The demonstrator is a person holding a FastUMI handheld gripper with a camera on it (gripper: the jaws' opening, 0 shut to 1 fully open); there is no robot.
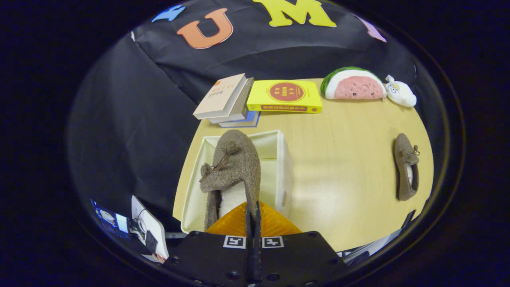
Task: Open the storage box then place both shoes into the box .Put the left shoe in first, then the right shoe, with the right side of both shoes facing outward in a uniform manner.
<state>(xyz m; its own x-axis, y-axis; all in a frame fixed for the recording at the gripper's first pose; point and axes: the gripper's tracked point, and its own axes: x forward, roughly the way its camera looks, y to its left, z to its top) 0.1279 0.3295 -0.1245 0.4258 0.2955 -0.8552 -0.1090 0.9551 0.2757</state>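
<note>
My gripper [252, 217] is shut on the rim of a fuzzy brown shoe [235, 169] with a small bow. The shoe hangs toe-forward just ahead of the fingers, above the open white storage box [279, 159]. Its pale lining shows near the fingers. The box sits at the left part of the wooden table [342, 159], and much of its inside is hidden by the shoe. The second brown shoe [406, 167] lies on the table far to the right of the box, toe pointing away.
Beyond the box lies a stack of books [227, 99] and a yellow book [285, 95]. A watermelon-slice plush [352, 84] and a small white plush [400, 92] rest at the far right. A white device with cables [147, 231] sits below the table's left edge.
</note>
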